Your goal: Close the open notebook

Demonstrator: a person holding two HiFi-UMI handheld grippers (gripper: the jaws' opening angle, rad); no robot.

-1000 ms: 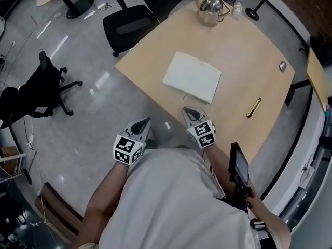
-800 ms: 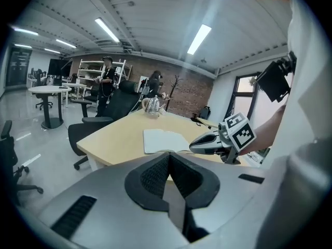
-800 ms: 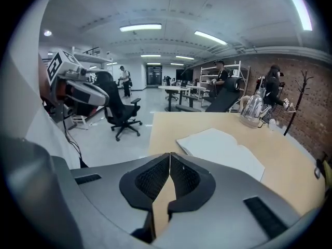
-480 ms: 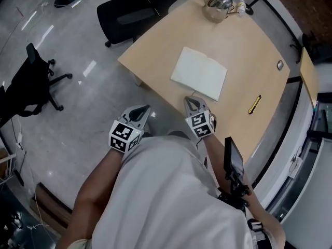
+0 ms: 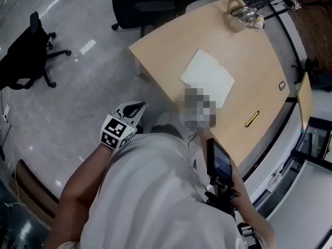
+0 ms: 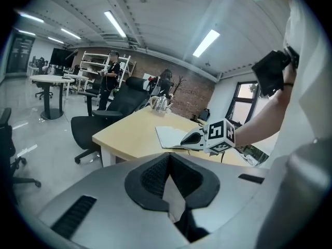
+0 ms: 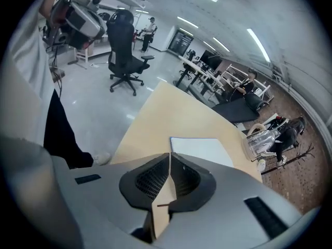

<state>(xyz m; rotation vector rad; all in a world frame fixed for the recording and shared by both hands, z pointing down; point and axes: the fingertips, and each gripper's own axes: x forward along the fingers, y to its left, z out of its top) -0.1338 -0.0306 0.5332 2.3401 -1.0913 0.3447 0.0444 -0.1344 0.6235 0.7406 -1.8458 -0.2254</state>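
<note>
Now the left tool [image 6: 168, 155] and right tool [image 7: 169, 154] are hovering closed, short of the open notebook [image 5: 207, 79].
It is lying flat on the surface [image 5: 171, 48] near the front edge; the left tool is hanging over the floor, the right just beside the near page, both gripping nothing. Best, I judge, is slipping a tip under one cover's outer edge and folding it over.

White notebook [image 5: 207, 78] open, flat on table [image 5: 166, 51]

- The right tool [image 7: 169, 155] is seen with its jaws pressed together, nothing between them.
- An open notebook [image 7: 201, 150] is laid flat on the surface [image 7: 166, 110] just beyond.
</note>
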